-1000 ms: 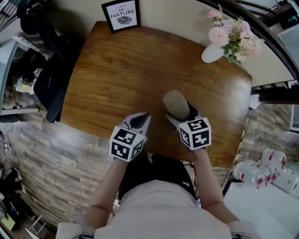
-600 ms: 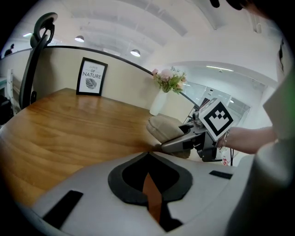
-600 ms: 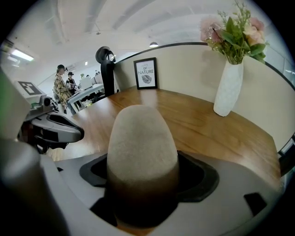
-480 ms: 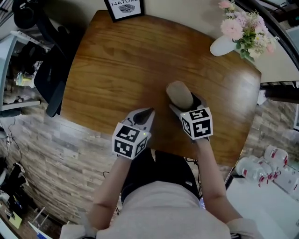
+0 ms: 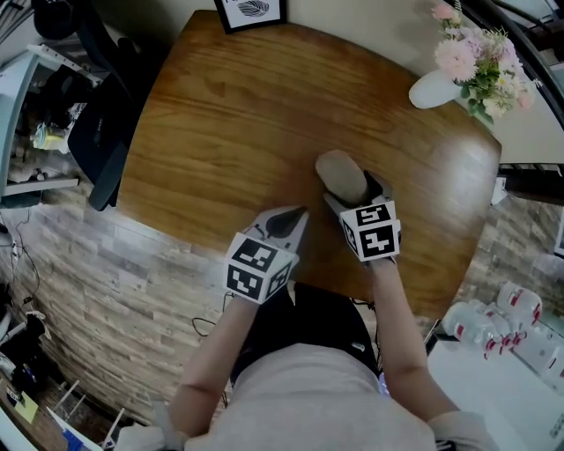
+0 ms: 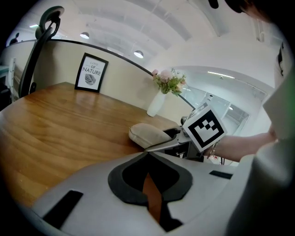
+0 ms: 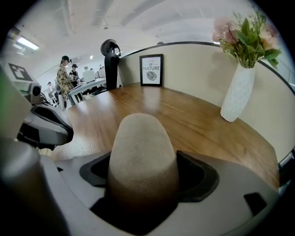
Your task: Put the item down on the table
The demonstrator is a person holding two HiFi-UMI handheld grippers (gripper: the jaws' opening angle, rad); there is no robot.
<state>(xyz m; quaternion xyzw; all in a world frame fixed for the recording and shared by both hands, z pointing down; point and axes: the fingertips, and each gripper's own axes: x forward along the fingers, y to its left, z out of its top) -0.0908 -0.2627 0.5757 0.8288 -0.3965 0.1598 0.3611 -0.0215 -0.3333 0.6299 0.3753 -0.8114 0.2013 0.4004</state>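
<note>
A beige, rounded fabric-covered item (image 5: 339, 174) is clamped in my right gripper (image 5: 352, 189) over the near middle of the wooden table (image 5: 247, 114). In the right gripper view the item (image 7: 143, 156) fills the gap between the jaws of the right gripper (image 7: 143, 184) and sticks out forward. The left gripper view shows the item (image 6: 150, 135) low over the wood; whether it touches, I cannot tell. My left gripper (image 5: 295, 216) hangs just left of it, shut and empty, and the left gripper (image 6: 147, 154) shows its jaws pressed together.
A white vase with pink flowers (image 5: 436, 88) stands at the table's far right corner, and a framed print (image 5: 251, 11) leans at the far edge. A dark office chair (image 5: 97, 141) stands left of the table. People stand far off (image 7: 64, 76).
The head view has swung slightly. My left gripper has drawn closer to the right one. The right gripper still holds the item in about the same place.
</note>
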